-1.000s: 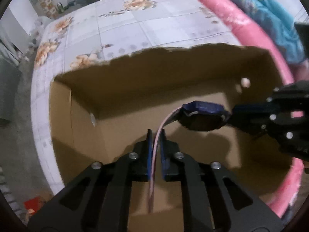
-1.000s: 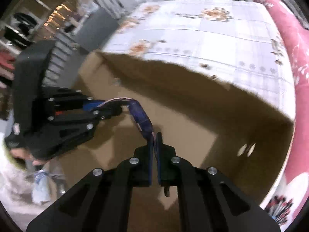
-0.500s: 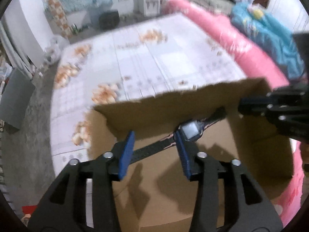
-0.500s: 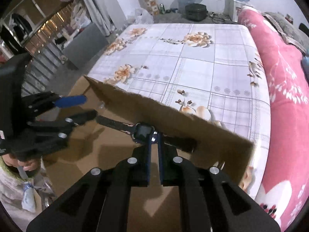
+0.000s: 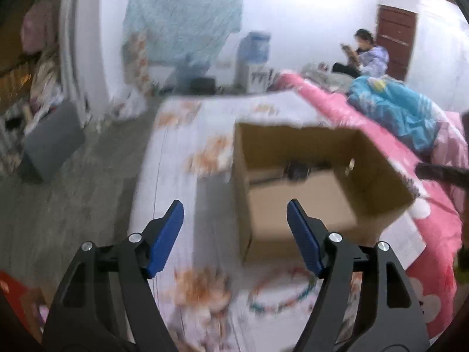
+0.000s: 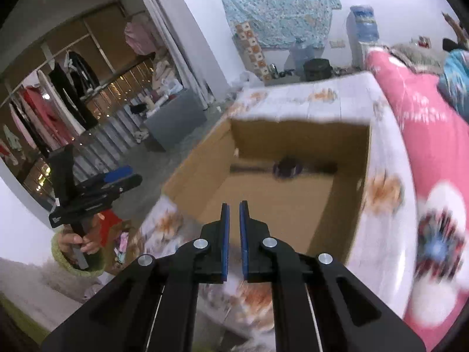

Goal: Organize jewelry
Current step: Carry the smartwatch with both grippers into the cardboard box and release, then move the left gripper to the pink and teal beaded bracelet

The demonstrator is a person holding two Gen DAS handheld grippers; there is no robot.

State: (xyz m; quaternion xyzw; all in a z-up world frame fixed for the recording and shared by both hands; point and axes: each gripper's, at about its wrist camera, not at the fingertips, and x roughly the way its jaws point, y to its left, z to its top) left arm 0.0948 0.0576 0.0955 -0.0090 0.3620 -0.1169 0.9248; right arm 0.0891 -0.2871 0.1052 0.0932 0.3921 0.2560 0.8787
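The watch [image 6: 286, 167] lies on the floor of the cardboard box [image 6: 346, 193], stretched out along the far wall with its strap ends reaching toward both side walls; a second ago both grippers held it by the strap above the box floor, so it has been let go and delivered. The left gripper [image 5: 235, 236] has just been opening and now stands wide apart with nothing between its blue pads, drawn back over the near edge of the bed [image 5: 176, 158]. The right gripper [image 6: 233, 239] has its jaws nearly together and empty, also pulled back from the box. By my reading this item is done, and the next piece (if there is one) has to be found.

Much is smeared by motion: the watch is only a dark blur in both views, its face unreadable. A colourful ring [image 5: 281, 290] lies on the bed by the box's near side, between the left gripper's arms; it may be a bracelet or necklace, but I cannot tell. The box's near wall hides part of its floor.
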